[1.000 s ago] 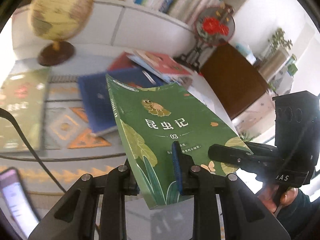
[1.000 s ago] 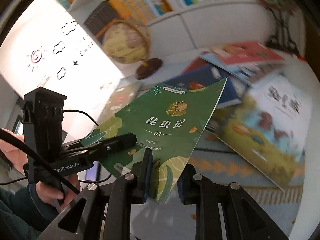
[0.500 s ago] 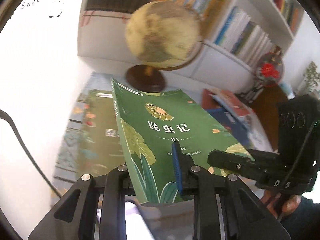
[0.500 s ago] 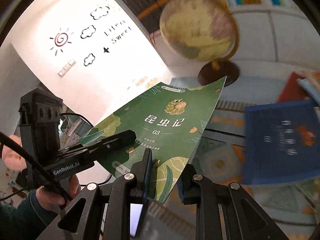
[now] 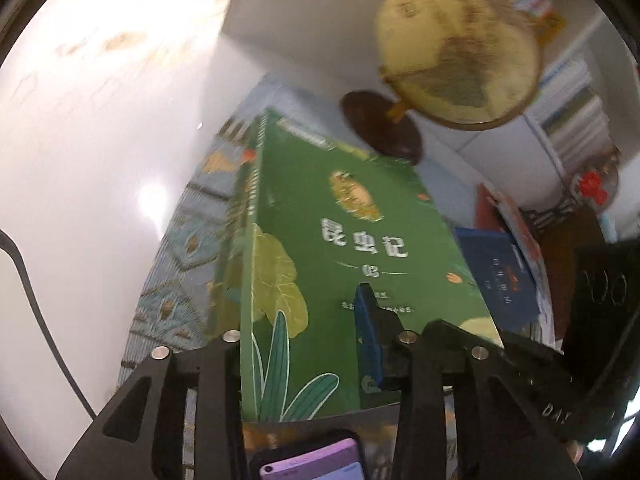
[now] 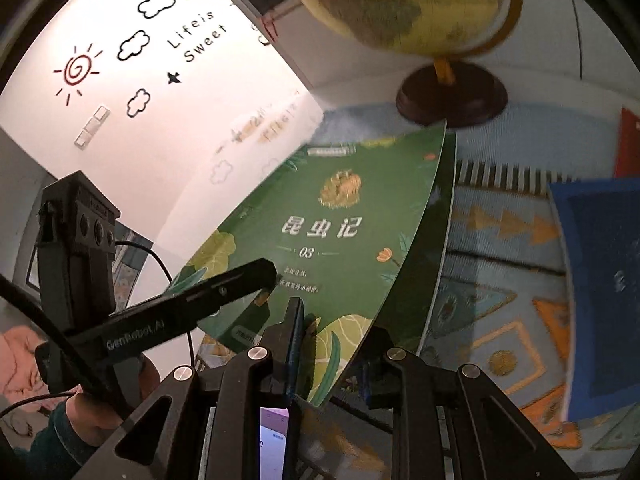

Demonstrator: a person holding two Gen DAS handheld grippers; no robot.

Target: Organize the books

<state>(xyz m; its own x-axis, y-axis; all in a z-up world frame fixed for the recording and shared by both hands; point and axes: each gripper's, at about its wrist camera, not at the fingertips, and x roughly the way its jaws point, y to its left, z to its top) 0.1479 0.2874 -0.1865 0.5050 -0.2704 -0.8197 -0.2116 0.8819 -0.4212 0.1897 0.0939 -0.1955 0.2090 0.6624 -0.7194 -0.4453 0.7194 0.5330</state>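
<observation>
I hold the left gripper (image 5: pixel 304 360), fingers opening, green book (image 5: pixel 340 264) between them | right gripper (image 6: pixel 332 344) fingers clamped on its corner | glossy leaf-printed cover, tilted above a second green book (image 6: pixel 444 216) on patterned worktop (image 6: pixel 500 292) | globe (image 5: pixel 456 48) beyond

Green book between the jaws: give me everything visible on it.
The green paperback book has a glossy cover with white Chinese title characters, "03" beneath, a yellow insect drawing and leaf art, and lettering down its green spine. It is held tilted above the patterned blue tablecloth, over another green book lying there, in front of the yellow globe. The left gripper is at its near edge with jaws opening; the right gripper clamps its lower corner.
</observation>
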